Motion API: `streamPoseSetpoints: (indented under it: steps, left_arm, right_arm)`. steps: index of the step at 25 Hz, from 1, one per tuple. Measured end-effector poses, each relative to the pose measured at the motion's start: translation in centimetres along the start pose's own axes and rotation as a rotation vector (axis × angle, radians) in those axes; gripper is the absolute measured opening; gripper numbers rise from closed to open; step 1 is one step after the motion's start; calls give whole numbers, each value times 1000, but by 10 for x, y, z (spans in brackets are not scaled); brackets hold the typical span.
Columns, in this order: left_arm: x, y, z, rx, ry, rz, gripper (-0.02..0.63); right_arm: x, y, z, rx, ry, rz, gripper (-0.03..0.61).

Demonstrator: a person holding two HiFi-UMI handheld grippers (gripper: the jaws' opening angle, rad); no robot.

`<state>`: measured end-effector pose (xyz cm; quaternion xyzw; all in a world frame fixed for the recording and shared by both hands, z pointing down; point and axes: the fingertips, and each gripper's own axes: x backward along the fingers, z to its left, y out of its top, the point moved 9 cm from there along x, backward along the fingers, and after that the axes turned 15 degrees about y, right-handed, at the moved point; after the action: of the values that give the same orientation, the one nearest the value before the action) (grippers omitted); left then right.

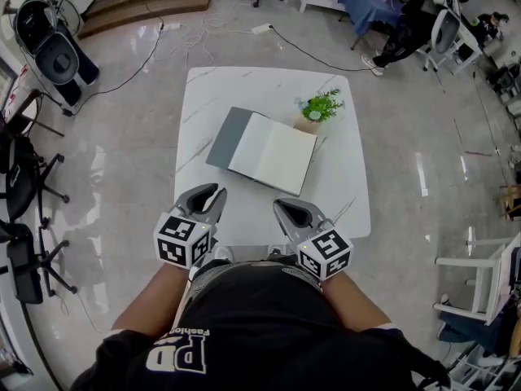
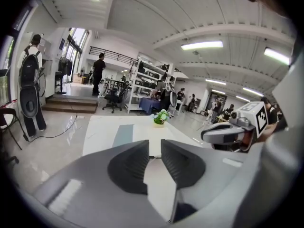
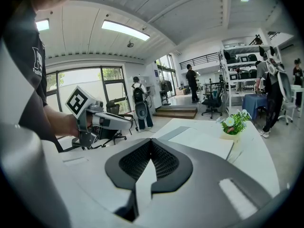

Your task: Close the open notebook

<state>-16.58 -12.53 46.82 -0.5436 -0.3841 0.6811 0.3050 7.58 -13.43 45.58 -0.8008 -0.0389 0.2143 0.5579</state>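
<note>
Small tan pot (image 1: 308,125), far right part of white marble-patterned table (image 1: 346,206): holds green leafy plant (image 1: 323,104) with pale flowers.
Open grey-covered notebook (image 1: 262,150), blank cream pages: table centre, flat, beyond both tongs, apart from them.
Left gripper (image 1: 215,195): near edge, jaws slightly parted, empty.
Right gripper (image 1: 282,206): near edge, jaws pressed together, empty.

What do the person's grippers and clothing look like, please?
The left gripper and right gripper are grey, curved shells with dark ribbed insides, each bearing a white cube with black square markers. The person wears a black short-sleeved shirt with white lettering.
</note>
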Motion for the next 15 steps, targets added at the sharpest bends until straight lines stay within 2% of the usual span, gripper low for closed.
streamPoseSetpoints:
  steps: [6,15]
  left_arm:
    - [-14,-11,20,56,46,37,121]
    - [-46,-29,57,271,62,47,121]
  right_arm:
    - [-1,0,0,-1,-1,2,0]
    - [0,-2,-2,-12,-25,-2,0]
